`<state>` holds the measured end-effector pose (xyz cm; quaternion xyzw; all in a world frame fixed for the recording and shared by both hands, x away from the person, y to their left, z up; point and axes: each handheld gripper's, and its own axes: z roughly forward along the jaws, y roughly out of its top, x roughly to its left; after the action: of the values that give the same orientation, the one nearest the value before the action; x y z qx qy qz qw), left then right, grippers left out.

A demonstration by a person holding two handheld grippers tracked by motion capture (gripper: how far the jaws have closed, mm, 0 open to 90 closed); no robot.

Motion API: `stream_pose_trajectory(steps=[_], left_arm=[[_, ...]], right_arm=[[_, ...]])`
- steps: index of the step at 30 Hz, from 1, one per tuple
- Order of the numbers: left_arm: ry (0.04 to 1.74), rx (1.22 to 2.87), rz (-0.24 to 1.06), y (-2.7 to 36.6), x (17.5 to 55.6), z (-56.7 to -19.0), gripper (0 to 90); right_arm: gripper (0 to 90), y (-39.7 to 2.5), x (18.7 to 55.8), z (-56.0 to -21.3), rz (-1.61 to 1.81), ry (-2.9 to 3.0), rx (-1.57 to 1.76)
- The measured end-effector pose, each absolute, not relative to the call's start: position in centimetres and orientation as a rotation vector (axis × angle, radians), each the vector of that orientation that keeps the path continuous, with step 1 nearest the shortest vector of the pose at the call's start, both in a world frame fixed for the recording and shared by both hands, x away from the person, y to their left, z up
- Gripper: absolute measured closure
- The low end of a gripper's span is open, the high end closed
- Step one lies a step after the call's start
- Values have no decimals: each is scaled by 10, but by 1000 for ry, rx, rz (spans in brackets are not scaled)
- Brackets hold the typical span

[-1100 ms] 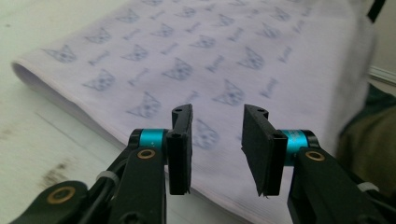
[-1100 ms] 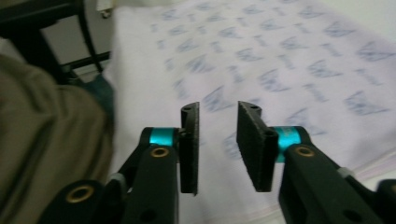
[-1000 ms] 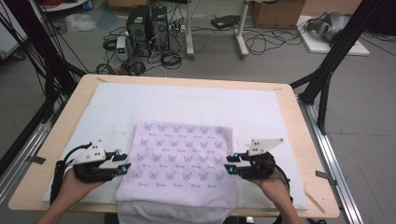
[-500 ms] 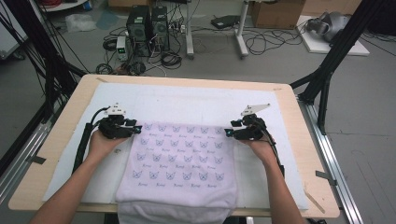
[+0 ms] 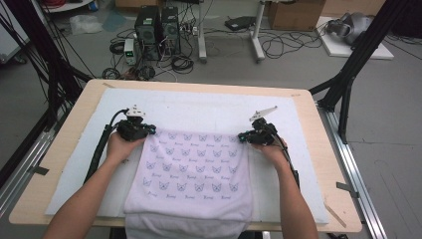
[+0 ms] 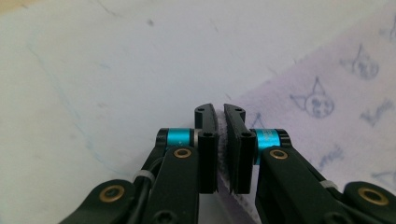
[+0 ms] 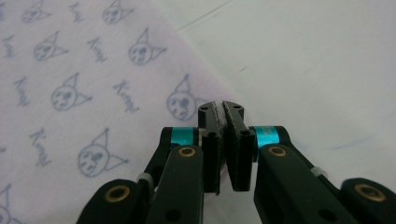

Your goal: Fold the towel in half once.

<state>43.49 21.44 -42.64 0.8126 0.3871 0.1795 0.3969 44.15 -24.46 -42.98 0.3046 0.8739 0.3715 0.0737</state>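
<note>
Item: pale lilac towel [image 5: 191, 174], printed with rows of small cat-face drawings and script lettering, spread flat on a white mat [image 5: 209, 107] that covers a light wooden table [image 5: 318, 149]. Position: middle of the table, its near edge hanging over the near side of the table, its far edge lying across the mat about midway. Left gripper [image 5: 149, 130]: at the towel's far left corner, held in the person's left hand [image 5: 119, 147]; in the left gripper view [image 6: 219, 112] the jaws stand almost closed, with a thin fold of the towel's edge [image 6: 280, 98] pinched between them. Right gripper [image 5: 242, 136]: at the towel's far right corner, held in the right hand [image 5: 271, 149]; in the right gripper view [image 7: 221, 108] the jaws are pressed nearly together at the cloth's corner [image 7: 93, 93], clamped on its edge, with bare white mat to the right of them. Both forearms enter from the near side, one along each side of the towel. Black cables trail from each gripper toward the near edge. Surroundings beyond the far side of the table: grey floor, computer towers [image 5: 158, 25] at far left, loose cables [image 5: 283, 45] and a cardboard box [image 5: 293, 12].
</note>
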Motion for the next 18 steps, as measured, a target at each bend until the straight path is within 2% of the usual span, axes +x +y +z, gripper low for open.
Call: stream_pose_trajectory(steps=[11,12,13,14,15,16,18], left_arm=[[938,1935,697,212,482,-318,839],[947,1937,704,212,485,-315,821],[973,1942,708,213,490,-316,783],[1007,1949,712,214,493,-319,668],[1023,1960,689,218,495,-323,605],[1036,1956,667,221,495,-330,568],[1027,1949,638,227,490,-344,552]], right_arm=[[864,-246,492,-314,1067,2391,879],[841,-245,497,-303,1078,2365,883],[777,-245,499,-300,1096,2342,879],[659,-244,502,-299,1112,2312,889],[598,-244,504,-303,1128,2307,928],[561,-246,506,-310,1132,2324,967],[526,-248,506,-329,1120,2361,993]])
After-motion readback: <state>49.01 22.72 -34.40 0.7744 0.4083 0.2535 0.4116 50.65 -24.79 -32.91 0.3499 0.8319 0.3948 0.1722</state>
